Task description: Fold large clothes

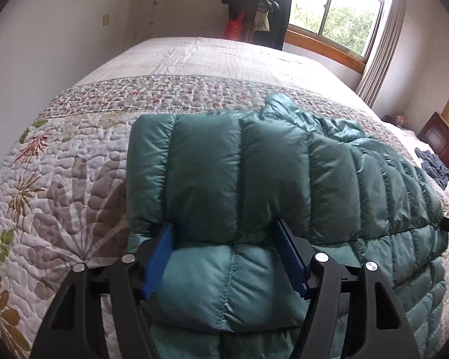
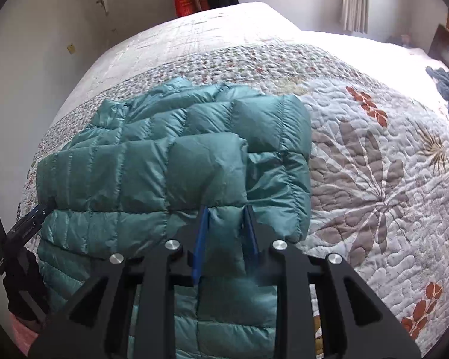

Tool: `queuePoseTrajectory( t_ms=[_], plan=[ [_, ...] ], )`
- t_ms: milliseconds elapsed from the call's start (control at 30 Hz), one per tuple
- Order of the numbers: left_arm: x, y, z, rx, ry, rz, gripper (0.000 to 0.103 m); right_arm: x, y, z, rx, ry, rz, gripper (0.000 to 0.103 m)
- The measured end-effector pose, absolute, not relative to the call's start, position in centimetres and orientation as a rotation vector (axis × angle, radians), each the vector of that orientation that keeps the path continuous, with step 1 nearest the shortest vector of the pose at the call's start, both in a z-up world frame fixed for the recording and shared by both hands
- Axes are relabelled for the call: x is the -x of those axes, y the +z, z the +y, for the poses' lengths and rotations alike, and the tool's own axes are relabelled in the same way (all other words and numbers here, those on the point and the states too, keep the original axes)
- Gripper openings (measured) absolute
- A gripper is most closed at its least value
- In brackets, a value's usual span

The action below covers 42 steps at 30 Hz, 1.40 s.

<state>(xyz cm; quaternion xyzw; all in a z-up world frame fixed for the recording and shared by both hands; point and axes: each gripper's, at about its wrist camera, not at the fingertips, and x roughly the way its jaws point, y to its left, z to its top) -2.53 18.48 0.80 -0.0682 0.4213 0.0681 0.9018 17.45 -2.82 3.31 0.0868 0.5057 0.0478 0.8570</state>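
A teal puffer jacket (image 1: 254,179) lay on the bed's floral quilt (image 1: 60,179), its upper part folded over the lower. Left tongs (image 1: 227,233) stood wide apart, straddling a puffy fold of the jacket's near edge; whether the blue pads (image 1: 158,263) actually pinched it, I could not tell. Right tongs (image 2: 227,218) were narrowed on a ridge of jacket (image 2: 164,164) fabric gripped between the pads (image 2: 201,239). A blue cloth (image 2: 446,86) lay well apart near the headboard (image 1: 437,140).
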Motion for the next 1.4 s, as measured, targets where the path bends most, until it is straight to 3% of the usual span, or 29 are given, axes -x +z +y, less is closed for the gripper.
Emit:
queuePoseTrajectory(
  t_ms=[200,400,533,667,800,967,1200,1267,1300,1333,1367,1400],
  plan=[
    [3.1,1.1,18.4,0.141,0.148,0.873,0.068,-15.7,4.3,-4.9,-0.216,0.082,0.981,0.025],
    [8.0,4.4,18.9,0.157,0.045,0.872,0.069,-12.2,5.3,-4.9,-0.291,0.292,1.015,0.026],
    [13.8,5.3,21.0,0.142,0.009,0.926,0.074,-7.6,5.0,-5.7,-0.216,0.313,1.027,0.044],
    [20.2,4.4,23.4,0.184,-0.005,1.016,0.076,-1.9,3.5,-7.0,-0.19,0.347,1.077,0.048],
    [26.0,2.6,24.0,0.177,0.003,1.074,0.077,3.9,2.1,-7.7,-0.145,0.337,1.103,0.063],
    [30.8,-0.1,24.4,0.281,-0.021,1.144,0.078,9.1,0.2,-8.8,-0.184,0.346,1.135,0.065],
    [33.2,0.0,22.6,0.37,-0.167,1.14,0.08,12.6,-1.8,-8.6,-0.209,0.354,1.185,0.066],
    [33.3,-0.5,21.9,0.355,-0.174,1.157,0.08,13.1,-2.0,-8.6,-0.217,0.361,1.179,0.064],
    [33.4,-0.5,21.6,0.336,-0.163,1.156,0.079,13.4,-2.0,-8.4,-0.211,0.369,1.174,0.056],
    [33.5,-0.4,21.2,0.313,-0.158,1.156,0.072,13.6,-2.0,-8.2,-0.214,0.389,1.171,0.043],
    [33.6,-0.3,20.8,0.301,-0.17,1.158,0.065,13.7,-1.9,-7.9,-0.223,0.42,1.17,0.037],
    [33.7,-0.2,20.7,0.313,-0.191,1.162,0.048,13.8,-2.0,-7.8,-0.228,0.435,1.168,0.029]
  ],
)
